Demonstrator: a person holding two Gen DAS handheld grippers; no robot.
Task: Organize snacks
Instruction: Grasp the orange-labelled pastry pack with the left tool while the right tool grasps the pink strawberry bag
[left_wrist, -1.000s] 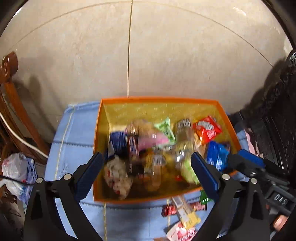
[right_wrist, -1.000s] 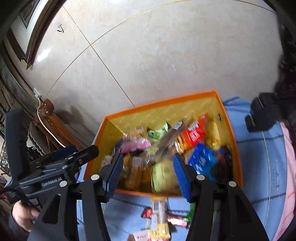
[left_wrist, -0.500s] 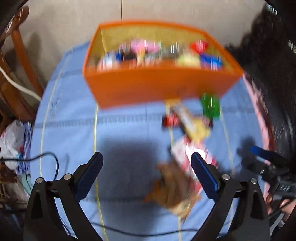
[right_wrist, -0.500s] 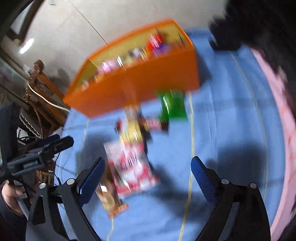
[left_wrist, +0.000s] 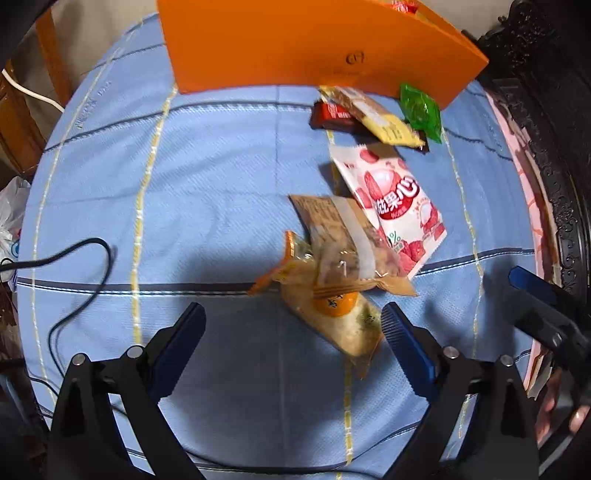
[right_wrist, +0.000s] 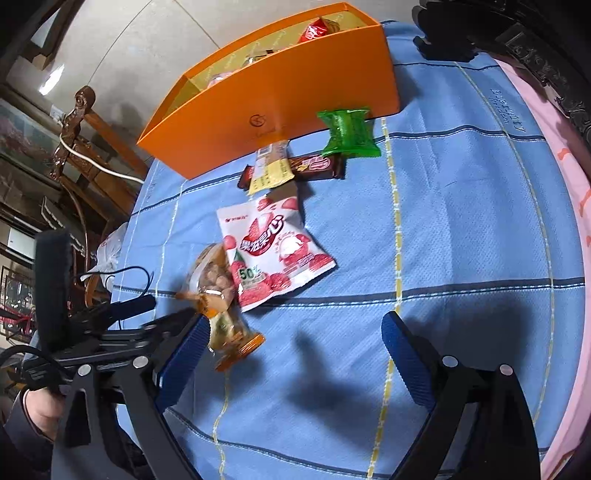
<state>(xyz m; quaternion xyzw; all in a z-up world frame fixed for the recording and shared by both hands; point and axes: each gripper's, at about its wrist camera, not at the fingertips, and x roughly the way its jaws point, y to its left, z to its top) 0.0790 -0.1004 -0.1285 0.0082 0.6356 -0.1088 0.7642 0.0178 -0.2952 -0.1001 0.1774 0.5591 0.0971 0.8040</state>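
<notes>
Snacks lie loose on the blue cloth (left_wrist: 207, 192) before my orange box (left_wrist: 306, 48): strawberry pouch (left_wrist: 399, 206), nut packet (left_wrist: 347, 243), orange-labelled bag (left_wrist: 340, 317). My left gripper (left_wrist: 291, 332) and right gripper (right_wrist: 291, 339) both gape wide, empty, probably ready for a pickup.

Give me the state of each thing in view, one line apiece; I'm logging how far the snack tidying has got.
Orange cardboard box: open-topped, snacks inside.
Green wrapped candy: out on cloth, against the box.
Dark brown chocolate bar: flat, under the yellow packet.
Yellow snack packet: lying across the bar.
Pink-and-white strawberry pouch: flat, sealed.
Clear-and-orange snack bags: piled together.
Left gripper: open, empty.
Right gripper: open, empty.
</notes>
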